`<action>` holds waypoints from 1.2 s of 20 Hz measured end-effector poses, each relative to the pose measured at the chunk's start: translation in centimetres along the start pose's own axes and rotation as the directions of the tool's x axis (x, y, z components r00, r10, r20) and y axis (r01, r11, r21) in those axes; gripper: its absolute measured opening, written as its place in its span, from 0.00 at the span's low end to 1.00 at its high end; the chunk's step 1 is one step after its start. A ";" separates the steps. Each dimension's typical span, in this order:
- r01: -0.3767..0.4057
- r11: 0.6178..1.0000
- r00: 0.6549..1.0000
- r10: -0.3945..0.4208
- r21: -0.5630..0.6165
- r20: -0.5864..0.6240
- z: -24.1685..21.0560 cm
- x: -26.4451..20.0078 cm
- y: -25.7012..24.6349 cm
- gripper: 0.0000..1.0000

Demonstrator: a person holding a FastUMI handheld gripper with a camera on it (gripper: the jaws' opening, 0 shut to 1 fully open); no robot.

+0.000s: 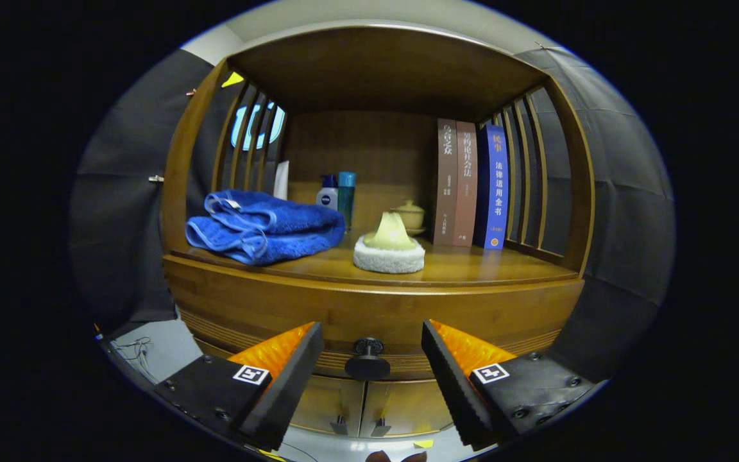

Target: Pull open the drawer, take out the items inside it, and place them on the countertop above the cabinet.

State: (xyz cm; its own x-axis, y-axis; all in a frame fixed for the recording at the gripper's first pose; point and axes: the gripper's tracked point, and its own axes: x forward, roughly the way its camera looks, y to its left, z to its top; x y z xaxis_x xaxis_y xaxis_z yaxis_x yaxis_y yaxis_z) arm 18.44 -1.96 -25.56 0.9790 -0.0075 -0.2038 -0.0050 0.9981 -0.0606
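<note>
A wooden cabinet stands in front of me, with a closed drawer point(280, 314) under its countertop point(485, 266). The drawer's dark round knob point(367, 359) sits between my two fingers, level with their tips and untouched by either. My gripper point(373, 330) is open wide, with one finger on each side of the knob. What lies inside the drawer is hidden.
On the countertop rest a folded blue towel point(260, 228), a white and yellow plush slipper point(389, 247), two bottles point(337, 192), a small lidded cup point(409, 215) and three upright books point(472, 186). Below the drawer are two cabinet doors point(363, 407) with small handles. Slatted sides and a roof enclose the shelf.
</note>
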 end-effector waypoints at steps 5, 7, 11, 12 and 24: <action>-0.009 1.000 1.000 0.009 0.011 0.024 5.3 -4.8 -0.1 0.99; -0.016 0.999 1.000 0.015 0.028 0.028 7.4 -6.7 0.0 0.99; -0.017 0.998 0.999 0.016 0.057 0.031 11.7 -10.4 -0.3 0.99; -0.017 0.997 0.999 0.014 0.073 0.048 13.0 -11.4 -0.3 0.99; -0.071 0.995 0.989 0.062 0.065 0.134 19.3 -21.7 0.5 0.99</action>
State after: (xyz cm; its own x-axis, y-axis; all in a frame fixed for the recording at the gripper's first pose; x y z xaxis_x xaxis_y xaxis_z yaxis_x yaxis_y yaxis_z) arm 1.09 -0.15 -2.28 0.9953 0.0621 -0.0747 -0.0609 0.9980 0.0178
